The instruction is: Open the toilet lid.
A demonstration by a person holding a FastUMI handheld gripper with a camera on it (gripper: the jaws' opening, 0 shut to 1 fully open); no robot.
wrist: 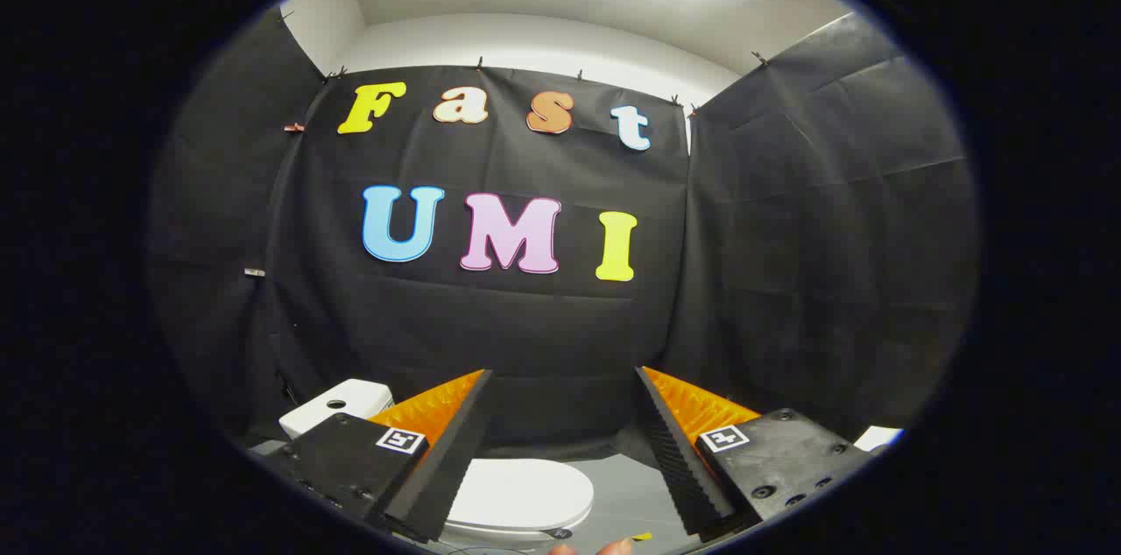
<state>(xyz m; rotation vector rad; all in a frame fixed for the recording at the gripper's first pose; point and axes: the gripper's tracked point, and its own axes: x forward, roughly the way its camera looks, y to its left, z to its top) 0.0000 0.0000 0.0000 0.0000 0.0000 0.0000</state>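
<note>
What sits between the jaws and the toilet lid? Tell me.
Nothing: in the gripper view the open gripper hangs above the closed toilet lid, bare air between.

Gripper (562,380): two wedge-shaped fingers (438,459), ribbed sawtooth texture on inner faces, tapering to thin tips. Each finger on dark blocky mount (784,459) with several recessed round screws. Small square black-and-white marker (401,439) on top of each mount. Fingers spread wide apart, nothing between them. Fingertips of person's hand (604,548) just below.
</note>
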